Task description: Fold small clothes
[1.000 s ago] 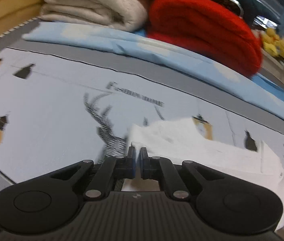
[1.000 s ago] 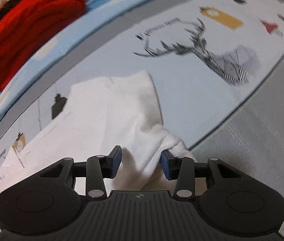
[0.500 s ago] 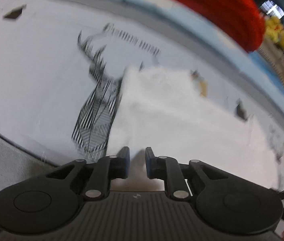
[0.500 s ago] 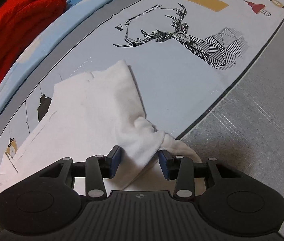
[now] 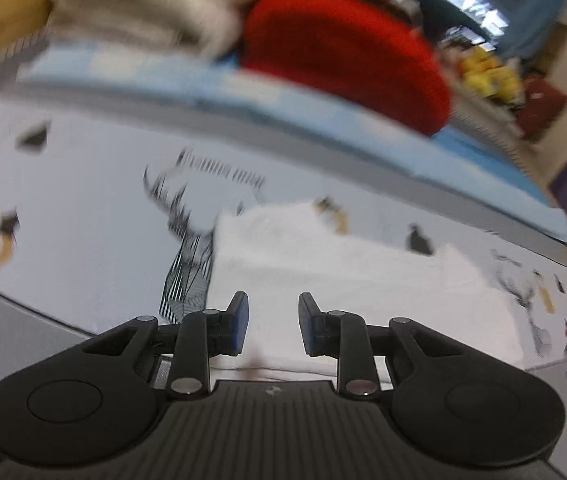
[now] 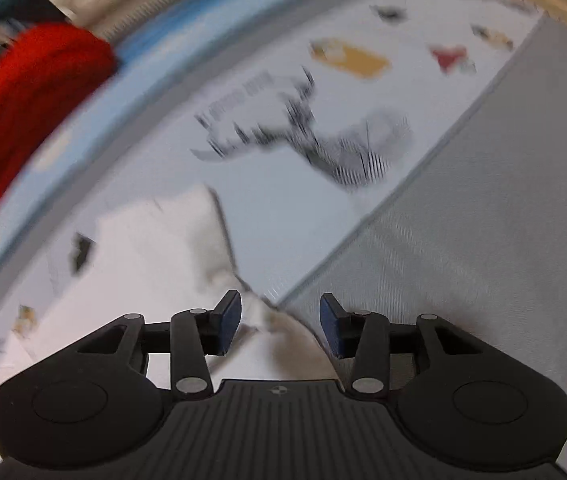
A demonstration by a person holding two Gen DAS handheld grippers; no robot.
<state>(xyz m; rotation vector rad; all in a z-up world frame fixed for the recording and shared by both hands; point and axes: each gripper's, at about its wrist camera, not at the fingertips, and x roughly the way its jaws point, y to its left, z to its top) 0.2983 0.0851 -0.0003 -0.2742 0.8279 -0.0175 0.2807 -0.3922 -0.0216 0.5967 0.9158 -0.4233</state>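
Your left gripper [image 5: 271, 322] hangs above the white garment [image 5: 323, 280], its jaws opening and the blue pads clear of the cloth; nothing is pinched between them. The garment lies spread flat on the printed bed sheet [image 5: 83, 208], its near left corner just beside the striped stag print [image 5: 187, 264].

Your right gripper [image 6: 279, 322] is likewise above the same white garment [image 6: 155, 248], here seen from its other end. Its jaws are opening; a raised, bunched corner of cloth stands between the pads, but they do not press on it.

Only the left wrist view shows you the folded cream blanket [image 5: 143, 12] stacked beside the red blanket [image 5: 343, 56], the yellow soft toys [image 5: 487, 74] behind them, and the full flat length of the garment running off to the right. The light blue folded cover [image 5: 283, 100] lies under both blankets.

Only the right wrist view shows you the plain grey band [image 6: 483, 240] of the sheet bordering the print, with the garment's bunched corner lying across that border, and the stag print [image 6: 315, 144] whole, well apart from the cloth. The red blanket [image 6: 23, 112] appears here at the upper left edge. Both views are motion-blurred, so fine seams cannot be made out.
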